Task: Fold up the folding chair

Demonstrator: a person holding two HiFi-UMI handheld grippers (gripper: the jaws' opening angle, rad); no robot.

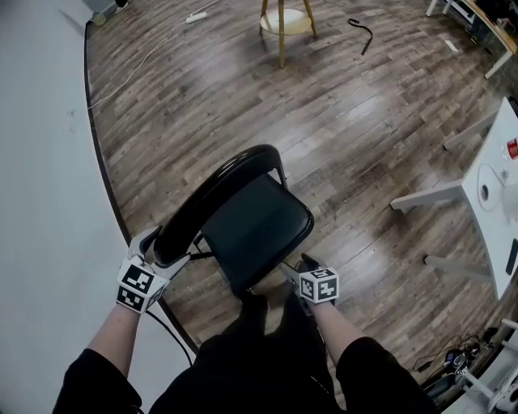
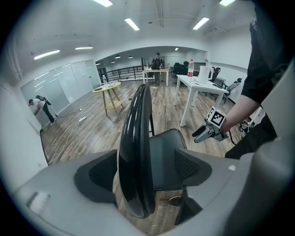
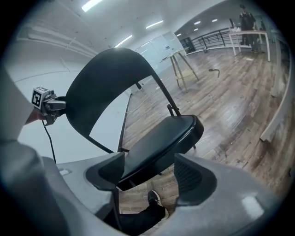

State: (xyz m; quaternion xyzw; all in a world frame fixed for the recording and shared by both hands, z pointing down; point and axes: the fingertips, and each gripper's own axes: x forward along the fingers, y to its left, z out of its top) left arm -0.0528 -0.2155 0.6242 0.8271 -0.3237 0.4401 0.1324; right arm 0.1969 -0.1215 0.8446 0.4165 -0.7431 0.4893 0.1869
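A black folding chair stands unfolded on the wooden floor beside a white wall, its seat (image 1: 257, 228) level and its curved backrest (image 1: 212, 198) upright. My left gripper (image 1: 162, 249) straddles the backrest's top edge (image 2: 136, 152); its jaws stand wide, with a gap at the pads. My right gripper (image 1: 298, 271) is at the near edge of the seat (image 3: 156, 143), open, with the seat's rim between the fingers and not pressed. In each gripper view the other gripper shows: the right one (image 2: 203, 133) and the left one (image 3: 57, 105).
The white wall (image 1: 40, 202) runs close along the chair's left. A white table (image 1: 494, 194) stands at the right, a wooden stool (image 1: 285, 20) far ahead. A black cable (image 1: 362, 32) and a power strip (image 1: 195, 17) lie on the floor. My legs are just behind the chair.
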